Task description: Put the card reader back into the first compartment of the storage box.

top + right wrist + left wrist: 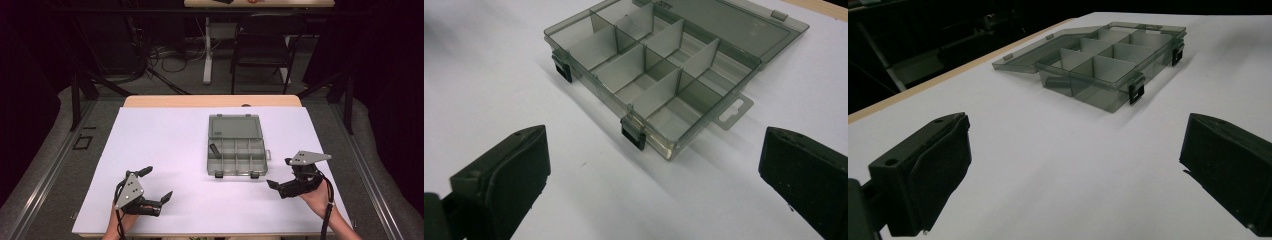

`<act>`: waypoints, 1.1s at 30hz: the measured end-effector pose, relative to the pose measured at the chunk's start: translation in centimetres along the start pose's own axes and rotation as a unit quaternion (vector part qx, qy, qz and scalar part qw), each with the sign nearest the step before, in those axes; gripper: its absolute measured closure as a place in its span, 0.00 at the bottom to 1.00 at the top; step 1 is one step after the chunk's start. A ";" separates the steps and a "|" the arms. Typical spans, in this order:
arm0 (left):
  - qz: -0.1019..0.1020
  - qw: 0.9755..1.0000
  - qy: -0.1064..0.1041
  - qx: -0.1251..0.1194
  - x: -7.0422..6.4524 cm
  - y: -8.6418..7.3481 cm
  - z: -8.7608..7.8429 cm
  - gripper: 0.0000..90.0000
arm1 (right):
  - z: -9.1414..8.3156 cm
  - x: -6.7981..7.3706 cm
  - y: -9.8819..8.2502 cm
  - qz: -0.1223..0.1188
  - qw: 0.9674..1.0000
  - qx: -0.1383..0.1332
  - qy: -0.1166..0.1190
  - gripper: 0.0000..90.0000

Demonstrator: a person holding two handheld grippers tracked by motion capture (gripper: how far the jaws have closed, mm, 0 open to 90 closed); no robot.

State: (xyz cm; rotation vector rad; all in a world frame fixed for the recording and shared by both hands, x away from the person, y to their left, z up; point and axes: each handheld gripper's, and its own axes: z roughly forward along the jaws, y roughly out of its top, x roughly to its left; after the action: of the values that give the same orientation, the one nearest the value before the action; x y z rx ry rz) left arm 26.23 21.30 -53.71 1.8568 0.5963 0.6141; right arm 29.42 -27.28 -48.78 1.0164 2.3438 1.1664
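High view first: the smoky grey translucent plastic organiser box (236, 156) lies open on the white-covered bench (165, 150), a little right of the middle and nearer the far edge than the near one. Its flat lid (235, 127) is folded back toward the far edge, and the divided tray faces me with two black latches (219, 174) on its near wall. A small dark item (214, 148) sits in the far-left compartment; I cannot tell what it is. The other compartments look empty, as far as the right gripper view shows them.

My right gripper (278, 173) hovers just off the tray's near-right corner, jaws spread wide and grasping nothing; in the right gripper view the black pads (519, 165) stand well apart, framing that corner, its latch and the hang tab (735, 111) on the side wall. My left gripper (156, 184) sits near the bench's near-left corner, well apart from the box, jaws likewise released and empty; from the left gripper view the box lies ahead across bare white surface.

By my judgement the work on the box is either barely begun or paused between steps: the lid is open, one compartment is occupied, and neither gripper touches anything. What remains, probably, is to close in on the box, the right side being nearest, and either handle its contents or swing the lid shut and snap the latches.
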 end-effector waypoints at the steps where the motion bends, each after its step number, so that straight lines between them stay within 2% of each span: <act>1: 0.000 1.000 -0.001 0.001 0.0 0.0 0.0 0.00 | -0.2 0.0 -0.2 -0.001 1.000 0.002 -0.001 0.00; 6: 0.000 1.000 0.000 -0.001 0.0 0.0 0.0 0.00 | -0.7 -0.2 -1.1 0.001 1.000 0.002 -0.009 0.00; 15: -0.001 1.000 0.000 -0.001 -0.1 0.0 -0.1 0.00 | -1.8 -0.1 -3.0 0.013 1.000 -0.015 -0.021 0.00; 29: -0.001 1.000 0.000 0.003 -0.1 0.0 0.0 0.00 | -2.5 0.3 -5.9 0.031 0.998 -0.036 -0.045 0.00; 33: -0.001 1.000 0.001 0.003 -0.1 0.0 0.0 0.00 | -2.4 0.5 -6.6 0.025 0.998 -0.035 -0.049 0.00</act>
State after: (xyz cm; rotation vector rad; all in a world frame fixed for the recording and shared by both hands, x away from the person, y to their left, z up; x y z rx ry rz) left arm 26.19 21.25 -53.73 1.8604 0.6023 0.6145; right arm 24.79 -30.96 -52.50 1.0877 2.1980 1.1819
